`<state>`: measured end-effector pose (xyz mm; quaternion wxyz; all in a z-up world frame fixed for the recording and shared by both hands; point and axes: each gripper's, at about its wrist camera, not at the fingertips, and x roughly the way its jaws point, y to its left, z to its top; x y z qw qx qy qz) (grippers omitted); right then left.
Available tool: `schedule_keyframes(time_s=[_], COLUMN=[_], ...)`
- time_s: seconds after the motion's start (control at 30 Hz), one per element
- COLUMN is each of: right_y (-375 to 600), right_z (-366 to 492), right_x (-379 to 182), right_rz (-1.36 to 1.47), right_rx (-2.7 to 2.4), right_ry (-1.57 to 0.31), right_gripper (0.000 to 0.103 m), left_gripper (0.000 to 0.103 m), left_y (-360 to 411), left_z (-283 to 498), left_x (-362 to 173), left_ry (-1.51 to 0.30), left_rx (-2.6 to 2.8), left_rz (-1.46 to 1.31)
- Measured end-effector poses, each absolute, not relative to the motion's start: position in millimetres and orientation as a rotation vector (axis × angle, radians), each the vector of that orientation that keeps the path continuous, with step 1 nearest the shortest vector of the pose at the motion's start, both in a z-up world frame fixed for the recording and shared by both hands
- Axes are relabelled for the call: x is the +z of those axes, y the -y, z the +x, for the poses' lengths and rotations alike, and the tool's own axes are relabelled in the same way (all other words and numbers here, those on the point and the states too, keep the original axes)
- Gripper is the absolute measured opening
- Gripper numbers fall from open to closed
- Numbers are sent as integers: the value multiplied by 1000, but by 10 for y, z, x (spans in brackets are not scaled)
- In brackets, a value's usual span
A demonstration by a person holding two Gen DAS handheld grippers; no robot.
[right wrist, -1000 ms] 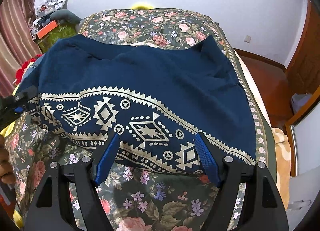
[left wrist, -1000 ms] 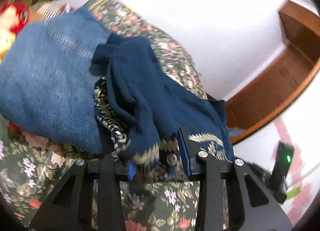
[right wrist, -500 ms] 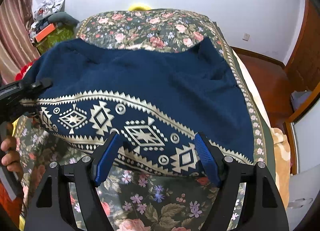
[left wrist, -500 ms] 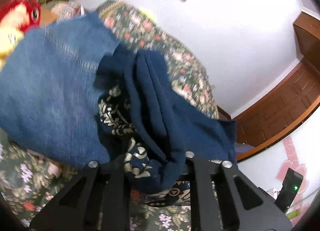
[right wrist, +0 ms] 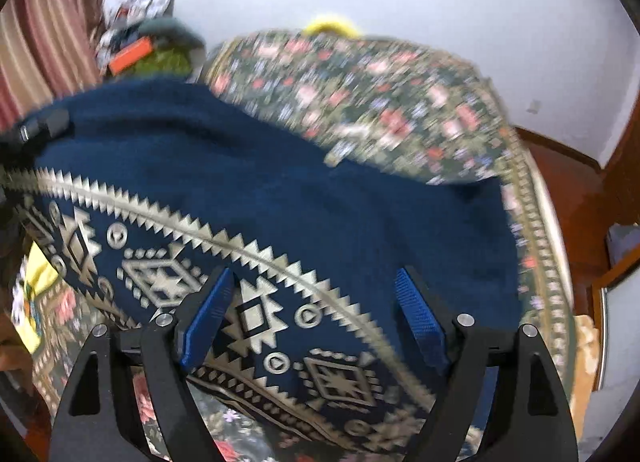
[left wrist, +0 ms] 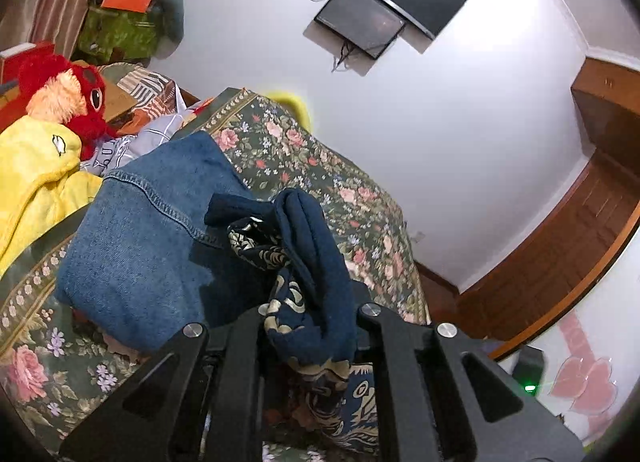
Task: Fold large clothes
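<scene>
Left wrist view: the left tool (left wrist: 310,326) is clamping a bunched fold of the navy patterned garment (left wrist: 316,262), its jaws having just been closing on the cloth, beside folded jeans (left wrist: 144,246) on the floral bed (left wrist: 320,166)

Right wrist view: the right tool (right wrist: 316,310) is gaping wide, jaws just opening further, hovering over the garment's geometric border (right wrist: 256,314), gripping nothing

Folded jeans (left wrist: 144,246) just beside bunched navy cloth (left wrist: 316,262).

Soft matt knit garment (right wrist: 280,182), coarse denim (left wrist: 140,246), glossy wooden wardrobe (left wrist: 560,262)
</scene>
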<state>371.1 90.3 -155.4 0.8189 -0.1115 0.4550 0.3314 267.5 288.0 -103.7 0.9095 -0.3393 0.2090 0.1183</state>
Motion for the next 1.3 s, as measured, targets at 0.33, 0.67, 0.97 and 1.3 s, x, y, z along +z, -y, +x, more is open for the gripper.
schedule_keyframes(time_s=[0.33,0.67,0.97,1.3], right_y=[-502,1202,1701,2033], right_z=[3842,3815,3662,3596], right_x=[-1774,-1694,-1884,-1612], right_rz=[-60,89,146,178], right_rx=[734,347,279,215], right_ry=[-1111,-1043,-1089,-1038], right_gripper=[81,81,81,81], left_gripper=[9,9,9,14], left_y=[-1947,-728,290,219], left_z=[3215,3871,4034,3957], left_x=[-836,-1010,-1728,-1849], left_ry=[-491,-658,-917,-982], left_rx=[119,-133,-345,-380], left_rz=[-358,-233,-58,-64])
